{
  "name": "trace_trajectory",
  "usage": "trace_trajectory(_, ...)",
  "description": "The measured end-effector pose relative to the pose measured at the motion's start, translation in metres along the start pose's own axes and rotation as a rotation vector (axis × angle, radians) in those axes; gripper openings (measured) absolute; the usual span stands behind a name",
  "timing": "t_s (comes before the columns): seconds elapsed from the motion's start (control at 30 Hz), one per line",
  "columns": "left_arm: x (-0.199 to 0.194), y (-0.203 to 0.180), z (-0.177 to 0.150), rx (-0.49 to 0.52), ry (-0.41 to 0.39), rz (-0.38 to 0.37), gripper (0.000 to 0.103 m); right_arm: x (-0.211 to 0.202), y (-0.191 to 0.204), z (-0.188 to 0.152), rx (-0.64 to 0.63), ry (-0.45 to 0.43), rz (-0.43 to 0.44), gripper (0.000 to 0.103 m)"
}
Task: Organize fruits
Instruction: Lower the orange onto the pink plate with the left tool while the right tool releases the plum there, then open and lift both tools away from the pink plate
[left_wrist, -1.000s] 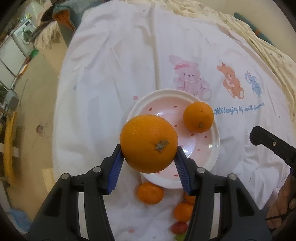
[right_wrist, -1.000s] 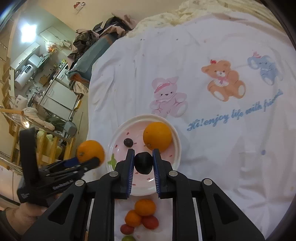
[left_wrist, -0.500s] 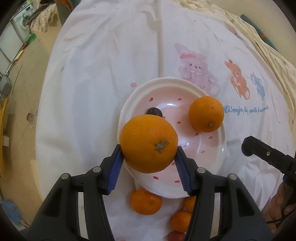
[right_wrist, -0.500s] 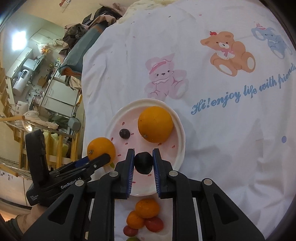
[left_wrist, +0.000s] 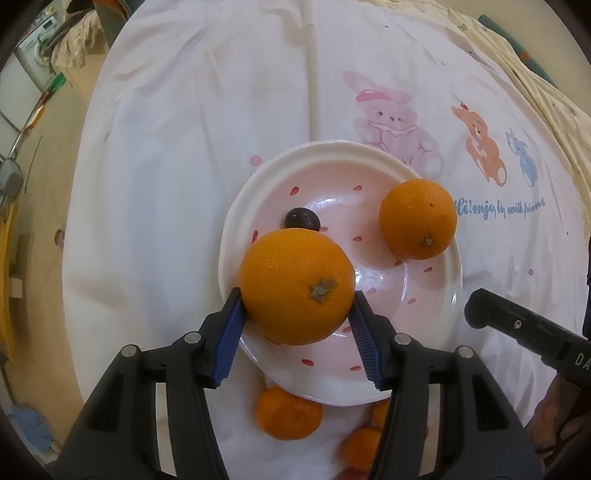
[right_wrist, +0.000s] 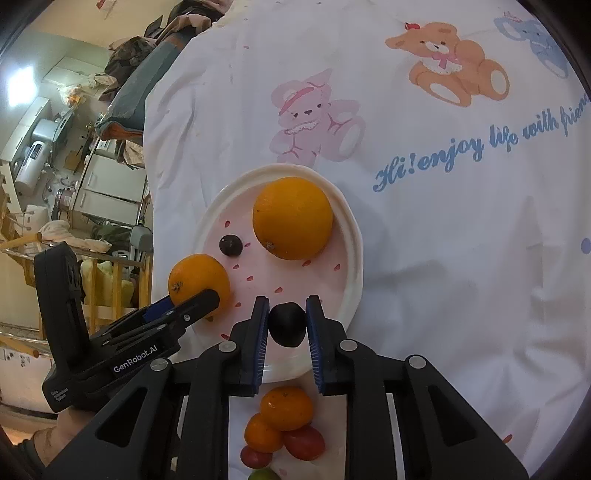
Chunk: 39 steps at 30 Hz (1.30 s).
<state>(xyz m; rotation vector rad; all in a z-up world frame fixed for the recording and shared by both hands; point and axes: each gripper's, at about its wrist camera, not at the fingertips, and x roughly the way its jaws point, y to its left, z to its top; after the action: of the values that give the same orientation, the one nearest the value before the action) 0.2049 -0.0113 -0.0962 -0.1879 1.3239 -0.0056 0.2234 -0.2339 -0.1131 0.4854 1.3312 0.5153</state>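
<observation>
My left gripper (left_wrist: 297, 317) is shut on a large orange (left_wrist: 297, 286) and holds it above the near left part of a pink plate (left_wrist: 432, 321) with red specks. On the plate lie another orange (left_wrist: 418, 218) and a dark grape (left_wrist: 302, 218). My right gripper (right_wrist: 287, 317) is shut on a dark grape (right_wrist: 287, 324) above the plate's (right_wrist: 347, 273) near rim. The right wrist view also shows the plate's orange (right_wrist: 292, 218), the plate's grape (right_wrist: 231, 245) and the left gripper (right_wrist: 192, 301) with its orange (right_wrist: 197, 278).
Small mandarins (right_wrist: 286, 408) and red cherry tomatoes (right_wrist: 304, 441) lie on the white cartoon-print cloth (right_wrist: 443, 240) just in front of the plate. The table edge drops off to the left, with a cluttered room beyond.
Both grippers have moved forward and lower over the plate with their fruit still held. The plate looks larger and closer in both views.
</observation>
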Motion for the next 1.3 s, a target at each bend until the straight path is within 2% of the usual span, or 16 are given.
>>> trace_trajectory(0.17, 0.004, -0.001, 0.000, -0.026, 0.020, -0.015, 0.055, 0.001, -0.003, -0.001, 0.019, 0.005, 0.006, 0.024)
trace_trajectory(0.2, 0.004, -0.002, 0.000, -0.033, 0.024, -0.018, 0.058, 0.001, -0.004, -0.001, 0.026, 0.009, 0.003, 0.028)
trace_trajectory(0.23, 0.002, -0.002, 0.001, -0.033, 0.008, -0.022, 0.069, 0.000, -0.005, 0.000, 0.030, 0.004, -0.023, 0.033)
trace_trajectory(0.27, -0.002, -0.003, 0.003, -0.036, -0.014, -0.026, 0.080, -0.002, -0.006, 0.000, 0.033, -0.011, -0.036, 0.048)
trace_trajectory(0.3, -0.008, -0.002, 0.004, -0.043, -0.040, -0.032, 0.083, -0.004, -0.007, 0.001, 0.040, -0.021, -0.034, 0.065)
trace_trajectory(0.37, -0.020, -0.001, 0.008, -0.054, -0.091, -0.054, 0.086, -0.012, -0.011, 0.001, 0.065, -0.058, -0.031, 0.073)
trace_trajectory(0.57, -0.032, 0.010, 0.012, -0.087, -0.137, -0.032, 0.086, -0.023, -0.012, 0.003, 0.065, -0.087, -0.031, 0.073)
trace_trajectory(0.73, -0.037, 0.013, 0.009, -0.064, -0.161, 0.001, 0.086, -0.026, -0.001, 0.002, 0.024, -0.092, -0.034, 0.073)
trace_trajectory(0.8, -0.038, 0.014, 0.007, -0.062, -0.166, 0.005, 0.086, -0.028, 0.004, 0.002, 0.002, -0.103, -0.042, 0.078)
trace_trajectory(0.93, -0.045, 0.015, 0.003, -0.059, -0.185, 0.017, 0.086, -0.033, 0.011, 0.000, -0.023, -0.122, -0.055, 0.080)
trace_trajectory(1.23, -0.075, 0.018, -0.017, -0.043, -0.210, 0.025, 0.086, -0.053, 0.020, -0.016, -0.054, -0.152, -0.073, 0.080)
trace_trajectory(1.3, -0.084, 0.020, -0.027, -0.049, -0.218, 0.000, 0.086, -0.059, 0.020, -0.024, -0.052, -0.152, -0.077, 0.080)
